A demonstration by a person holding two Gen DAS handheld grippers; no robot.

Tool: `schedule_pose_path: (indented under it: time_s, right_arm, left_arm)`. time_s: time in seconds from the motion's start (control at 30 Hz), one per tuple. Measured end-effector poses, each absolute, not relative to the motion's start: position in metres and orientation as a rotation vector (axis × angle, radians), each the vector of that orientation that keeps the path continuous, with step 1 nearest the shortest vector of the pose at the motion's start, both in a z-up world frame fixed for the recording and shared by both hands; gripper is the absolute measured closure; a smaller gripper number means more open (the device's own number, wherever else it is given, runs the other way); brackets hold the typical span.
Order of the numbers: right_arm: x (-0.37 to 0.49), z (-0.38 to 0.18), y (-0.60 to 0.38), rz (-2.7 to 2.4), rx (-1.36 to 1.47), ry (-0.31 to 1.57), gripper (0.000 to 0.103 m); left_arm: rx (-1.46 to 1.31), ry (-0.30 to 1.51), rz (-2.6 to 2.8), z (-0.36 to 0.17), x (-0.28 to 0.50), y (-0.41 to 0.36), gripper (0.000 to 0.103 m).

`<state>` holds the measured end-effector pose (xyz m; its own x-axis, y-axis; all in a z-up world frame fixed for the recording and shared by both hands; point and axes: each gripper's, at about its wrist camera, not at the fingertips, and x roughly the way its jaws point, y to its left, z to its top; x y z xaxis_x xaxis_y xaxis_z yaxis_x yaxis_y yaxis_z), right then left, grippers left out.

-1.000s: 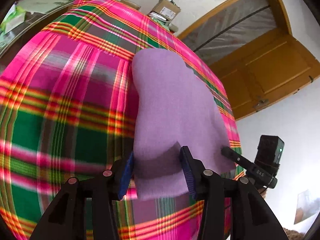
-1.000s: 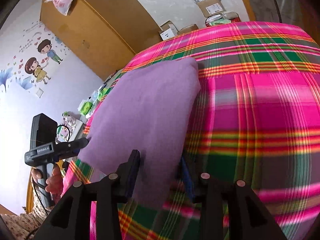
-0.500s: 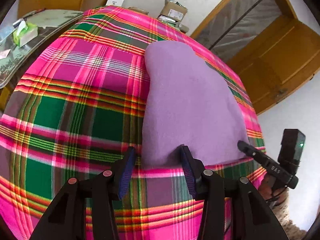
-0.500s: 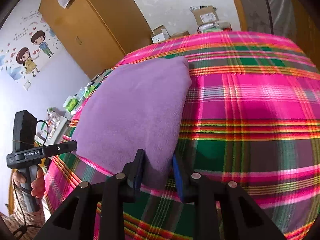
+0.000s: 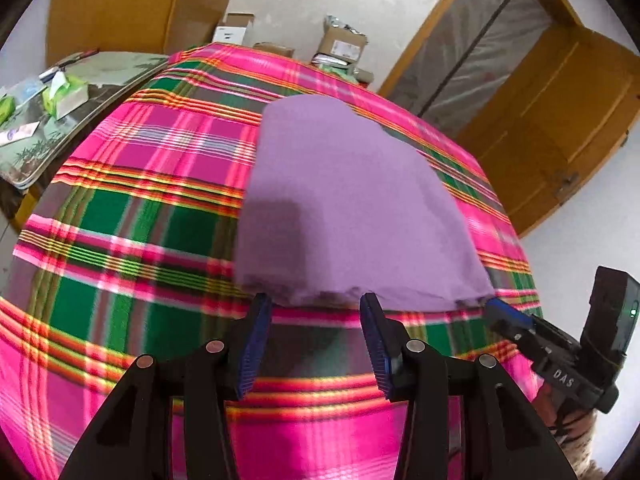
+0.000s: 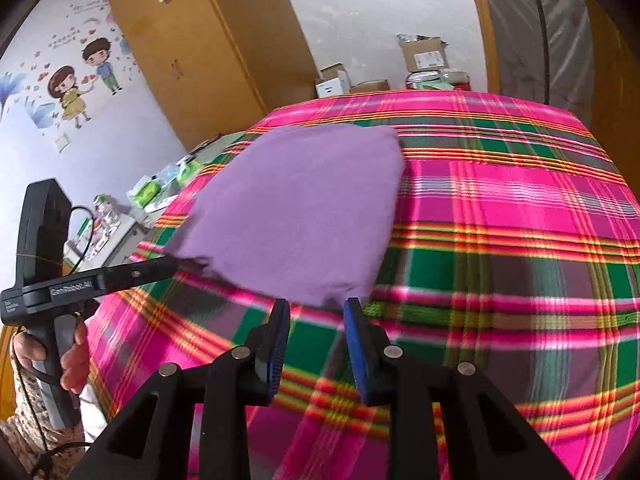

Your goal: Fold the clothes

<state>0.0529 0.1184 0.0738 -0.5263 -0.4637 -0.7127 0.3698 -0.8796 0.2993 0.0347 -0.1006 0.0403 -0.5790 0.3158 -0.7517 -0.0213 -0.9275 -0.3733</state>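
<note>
Purple cloth (image 5: 352,208), folded flat, fuzzy-edged

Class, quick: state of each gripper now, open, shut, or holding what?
Left gripper: open, holding nothing; the purple cloth edge lies just beyond its tips.
Right gripper: open after closing partway, clear of the cloth.

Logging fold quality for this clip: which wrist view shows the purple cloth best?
The right wrist view: the purple cloth lies whole and nearly unshadowed on the plaid bedspread, both near corners visible. The left wrist view also shows the cloth, but a dark shadow covers its near left part and its right corner sits behind the other gripper's tip.
</note>
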Motion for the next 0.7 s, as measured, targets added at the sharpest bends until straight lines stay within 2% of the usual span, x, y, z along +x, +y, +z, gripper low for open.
schedule_pose_path:
  time_s: [0.27,0.5,0.7]
  right_arm:
    - [0.073,0.061,0.106,-2.371,1.189,-0.131,0.068]
    - [0.078,0.056,0.091,-2.469,1.192,0.002,0.064]
    - [0.073,0.048,0.083,-2.496,1.19,0.076,0.064]
  left_arm:
    - [-1.339,-0.42,2.631,0.038,0.049,-0.069,0.055]
    - [-1.376,-0.347,2.713,0.025,0.05,-0.059,0.055]
    - [-1.4,-0.364,2.702,0.016,0.044,-0.061,0.055]
